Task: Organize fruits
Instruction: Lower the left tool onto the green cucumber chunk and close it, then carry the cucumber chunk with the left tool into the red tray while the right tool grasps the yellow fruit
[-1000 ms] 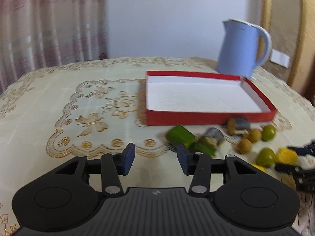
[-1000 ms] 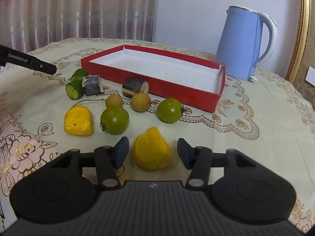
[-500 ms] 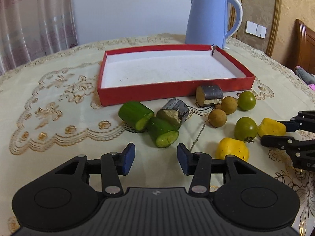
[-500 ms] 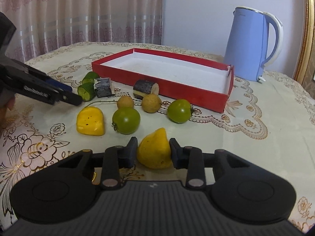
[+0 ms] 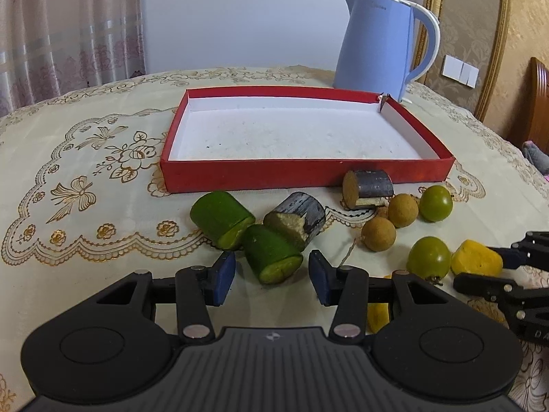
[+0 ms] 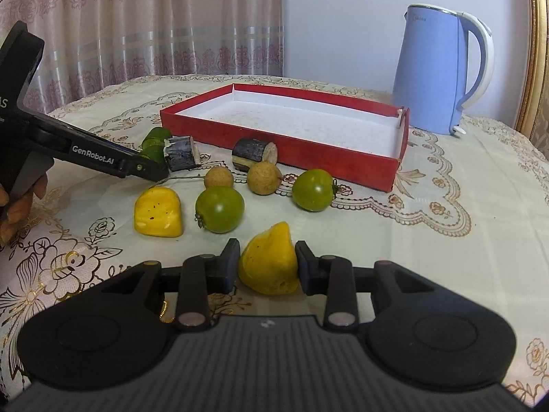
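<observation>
The right gripper [image 6: 267, 269] is clamped on a yellow fruit piece [image 6: 268, 261], both pads pressing its sides, well in front of the red box [image 6: 343, 156]. The left gripper [image 5: 271, 276] has its jaws apart, with the cut end of a green cucumber piece [image 5: 271, 253] between them; the pads do not touch it. This piece lies in front of the box's near wall, touching a second cucumber piece [image 5: 219, 218] and a dark-skinned chunk [image 5: 298, 219]. Another dark chunk [image 5: 369, 189] rests against the box's front. Two brown longans [image 6: 264, 178], two green tomatoes [image 6: 219, 209] and another yellow piece [image 6: 158, 212] lie on the tablecloth [image 6: 463, 247] before the box. A blue kettle [image 6: 442, 68] stands behind the box.
</observation>
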The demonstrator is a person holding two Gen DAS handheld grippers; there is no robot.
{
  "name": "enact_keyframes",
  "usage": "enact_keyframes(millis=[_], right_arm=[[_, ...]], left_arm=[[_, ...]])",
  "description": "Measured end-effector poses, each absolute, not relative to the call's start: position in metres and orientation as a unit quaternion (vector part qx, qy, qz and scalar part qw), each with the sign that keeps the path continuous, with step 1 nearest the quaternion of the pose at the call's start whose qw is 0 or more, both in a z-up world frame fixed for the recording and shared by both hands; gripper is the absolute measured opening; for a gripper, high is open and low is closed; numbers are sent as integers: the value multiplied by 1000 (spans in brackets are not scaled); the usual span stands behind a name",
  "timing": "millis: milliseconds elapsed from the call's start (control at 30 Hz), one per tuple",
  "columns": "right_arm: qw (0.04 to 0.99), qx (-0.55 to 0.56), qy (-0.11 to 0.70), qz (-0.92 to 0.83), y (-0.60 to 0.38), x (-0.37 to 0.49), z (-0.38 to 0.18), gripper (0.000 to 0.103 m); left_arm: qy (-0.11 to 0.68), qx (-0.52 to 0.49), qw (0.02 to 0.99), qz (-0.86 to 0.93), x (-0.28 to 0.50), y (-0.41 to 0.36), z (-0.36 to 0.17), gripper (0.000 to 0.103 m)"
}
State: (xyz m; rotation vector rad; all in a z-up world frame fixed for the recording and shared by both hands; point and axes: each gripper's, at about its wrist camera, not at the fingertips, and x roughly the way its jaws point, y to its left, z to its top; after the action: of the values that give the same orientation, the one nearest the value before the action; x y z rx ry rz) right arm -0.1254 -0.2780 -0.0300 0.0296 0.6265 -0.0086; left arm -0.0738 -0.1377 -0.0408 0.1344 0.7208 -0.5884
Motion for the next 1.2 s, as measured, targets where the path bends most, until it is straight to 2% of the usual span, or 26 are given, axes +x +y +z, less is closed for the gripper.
enact_keyframes(millis=[300, 433, 567, 867, 1200], right_arm=[[951, 17, 308, -4, -278, -126, -30, 33], [951, 17, 308, -4, -278, -126, -30, 33], [951, 17, 308, -4, -278, -126, -30, 33], [951, 18, 308, -4, -278, -126, -31, 33], [951, 18, 308, -4, -278, -125, -31, 34]], left_arm=[[344, 63, 897, -269, -71, -141, -42, 46], [332, 96, 900, -265, -75, -146, -44, 45], [330, 106, 900, -265, -76, -144, -44, 38], [330, 96, 898, -274, -79, -129, -40, 37], [273, 105, 898, -328, -95, -131, 1, 38]])
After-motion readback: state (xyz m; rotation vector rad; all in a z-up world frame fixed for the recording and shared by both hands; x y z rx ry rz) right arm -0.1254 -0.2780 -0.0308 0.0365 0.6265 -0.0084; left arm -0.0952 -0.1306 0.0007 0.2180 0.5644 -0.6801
